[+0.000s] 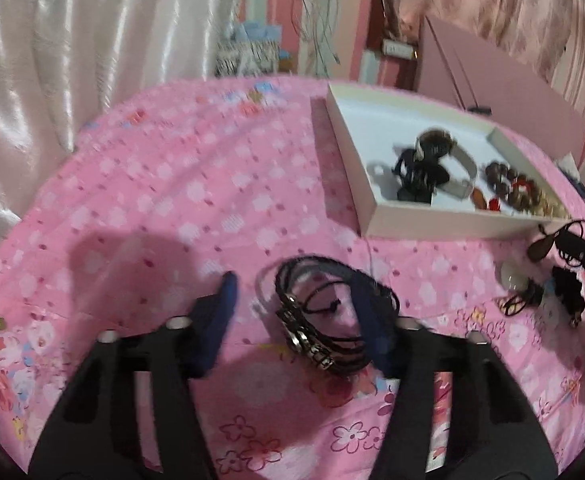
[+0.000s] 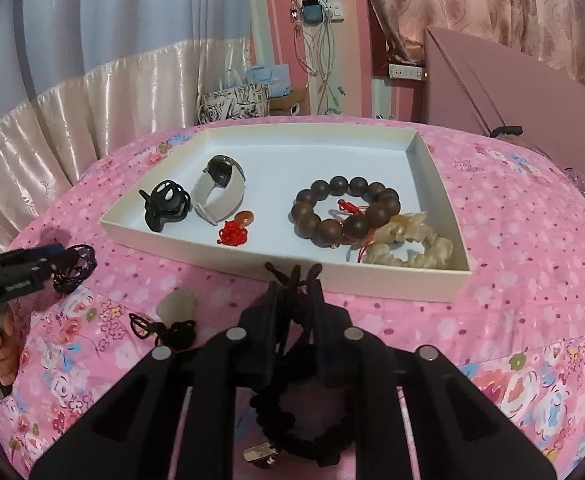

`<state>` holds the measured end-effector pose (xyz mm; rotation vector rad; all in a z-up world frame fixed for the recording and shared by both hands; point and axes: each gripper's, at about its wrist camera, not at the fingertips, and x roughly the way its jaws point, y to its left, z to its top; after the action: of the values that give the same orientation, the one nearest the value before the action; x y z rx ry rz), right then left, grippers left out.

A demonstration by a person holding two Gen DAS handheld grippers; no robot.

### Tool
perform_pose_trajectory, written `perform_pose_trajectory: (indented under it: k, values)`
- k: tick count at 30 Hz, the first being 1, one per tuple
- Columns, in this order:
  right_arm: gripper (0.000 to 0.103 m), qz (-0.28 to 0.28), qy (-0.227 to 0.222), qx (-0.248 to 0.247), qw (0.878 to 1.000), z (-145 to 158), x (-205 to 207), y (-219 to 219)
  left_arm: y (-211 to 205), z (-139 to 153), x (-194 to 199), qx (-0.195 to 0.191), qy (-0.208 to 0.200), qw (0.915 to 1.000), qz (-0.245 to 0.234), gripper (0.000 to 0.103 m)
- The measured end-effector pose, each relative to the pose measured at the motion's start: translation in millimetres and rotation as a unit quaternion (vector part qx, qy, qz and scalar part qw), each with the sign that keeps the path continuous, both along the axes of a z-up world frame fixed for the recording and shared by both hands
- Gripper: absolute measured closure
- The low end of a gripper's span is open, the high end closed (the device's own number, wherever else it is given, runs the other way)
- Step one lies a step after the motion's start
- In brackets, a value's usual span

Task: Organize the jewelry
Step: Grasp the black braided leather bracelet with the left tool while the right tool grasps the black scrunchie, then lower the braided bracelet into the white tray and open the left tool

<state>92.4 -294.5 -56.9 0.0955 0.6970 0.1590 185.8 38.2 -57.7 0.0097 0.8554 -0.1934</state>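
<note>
A white tray (image 2: 284, 270) on the pink bed holds a black claw clip (image 2: 166, 206), a grey watch (image 2: 218, 190), a red-corded charm (image 2: 236, 230), a brown bead bracelet (image 2: 344, 210) and a pale carved bracelet (image 2: 412, 248). My left gripper (image 1: 296, 300) is open; a black multi-strand cord bracelet with metal beads (image 1: 324, 328) hangs looped over its right finger. My right gripper (image 2: 292, 296) is shut on a black knotted cord necklace (image 2: 296, 420), which hangs below it just in front of the tray.
A pale stone pendant on a black cord (image 2: 176, 306) lies on the floral bedspread (image 1: 172, 184) left of my right gripper. A brown pendant (image 1: 540, 248) lies by the tray's near corner. A pink board (image 2: 504, 92) leans at the back right, curtains behind.
</note>
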Motion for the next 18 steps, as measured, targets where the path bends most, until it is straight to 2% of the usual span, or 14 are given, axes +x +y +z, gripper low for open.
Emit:
perform_pose_trajectory:
  k: [1,3,6,8,13,15,18]
  values:
    - [0.088,0.002,0.000,0.003,1.000,0.7,-0.1,0.1,1.1,-3.8,3.9,-0.004,0.013,0.9999,0.000,0.074]
    - [0.088,0.006,0.001,0.009,1.000,0.9,0.4,-0.7,2.6,-5.0,3.7,-0.004,0.014,0.9999,0.005,0.079]
    - [0.088,0.007,0.000,0.017,1.000,0.2,-0.6,-5.2,-5.0,-6.1,3.0,0.015,0.012,0.9998,0.001,0.080]
    - [0.088,0.002,-0.004,0.028,1.000,0.3,-1.9,-10.3,-6.3,-4.2,0.3,0.013,0.004,0.9999,-0.005,0.092]
    - [0.088,-0.012,-0.043,0.050,0.998,7.3,-14.6,-19.7,26.1,6.2,-9.9,-0.069,-0.034,0.9965,0.033,0.092]
    - [0.088,-0.007,-0.052,0.059,0.997,9.7,-16.4,-21.3,29.3,9.3,-13.1,-0.077,-0.046,0.9953,0.036,0.092]
    - [0.088,0.000,-0.061,0.068,0.996,17.4,-17.4,-22.1,24.0,15.4,-16.8,-0.064,-0.064,0.9953,0.035,0.092]
